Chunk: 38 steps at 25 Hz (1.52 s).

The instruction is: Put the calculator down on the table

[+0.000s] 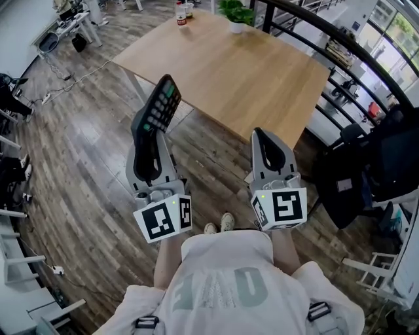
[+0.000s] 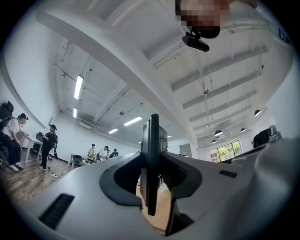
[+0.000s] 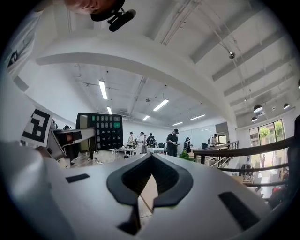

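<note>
**Item:** calculator [image 1: 162,105], being gripped edge-on at its lower end by left gripper [image 1: 153,134], jaws clamped on it. It is being held over floor [image 1: 78,144], short of table [image 1: 249,72].

**Right gripper** [image 1: 265,137]: jaws being pressed together, nothing btwn them.

**Risks (est.):**
- Only one end is being pinched and most of the body is being left overhanging, so it could be levered loose if tilted.
- If let go before the table edge is crossed, it would likely be dropped to the floor.

**Containers, far edge of table:**
- White pot [image 1: 236,26], w/ green plant being held in it.
- Bottle [image 1: 181,14], contents not discernible.
</note>
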Each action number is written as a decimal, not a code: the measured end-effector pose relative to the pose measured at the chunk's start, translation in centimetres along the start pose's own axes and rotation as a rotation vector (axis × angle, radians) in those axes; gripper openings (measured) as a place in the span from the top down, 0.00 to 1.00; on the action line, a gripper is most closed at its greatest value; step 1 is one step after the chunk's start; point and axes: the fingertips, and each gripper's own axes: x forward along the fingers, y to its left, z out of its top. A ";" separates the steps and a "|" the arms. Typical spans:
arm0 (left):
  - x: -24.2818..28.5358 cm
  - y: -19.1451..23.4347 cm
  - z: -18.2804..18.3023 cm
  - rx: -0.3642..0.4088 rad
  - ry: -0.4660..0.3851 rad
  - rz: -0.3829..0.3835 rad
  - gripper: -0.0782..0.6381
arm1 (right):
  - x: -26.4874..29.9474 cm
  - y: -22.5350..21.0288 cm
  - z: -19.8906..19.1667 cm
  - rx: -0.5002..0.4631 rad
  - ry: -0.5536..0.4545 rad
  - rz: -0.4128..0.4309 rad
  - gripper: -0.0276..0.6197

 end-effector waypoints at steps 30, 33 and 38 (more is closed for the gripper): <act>15.2 2.5 -5.8 -0.004 -0.035 -0.007 0.72 | 14.5 -3.6 -1.0 -0.050 -0.038 0.066 0.93; 19.2 4.0 -6.7 -0.015 -0.033 -0.023 0.72 | 18.4 -4.0 -0.5 -0.063 -0.033 0.044 0.93; 27.2 7.9 -7.4 -0.021 -0.038 -0.047 0.72 | 26.7 -3.9 0.9 -0.059 -0.036 0.019 0.93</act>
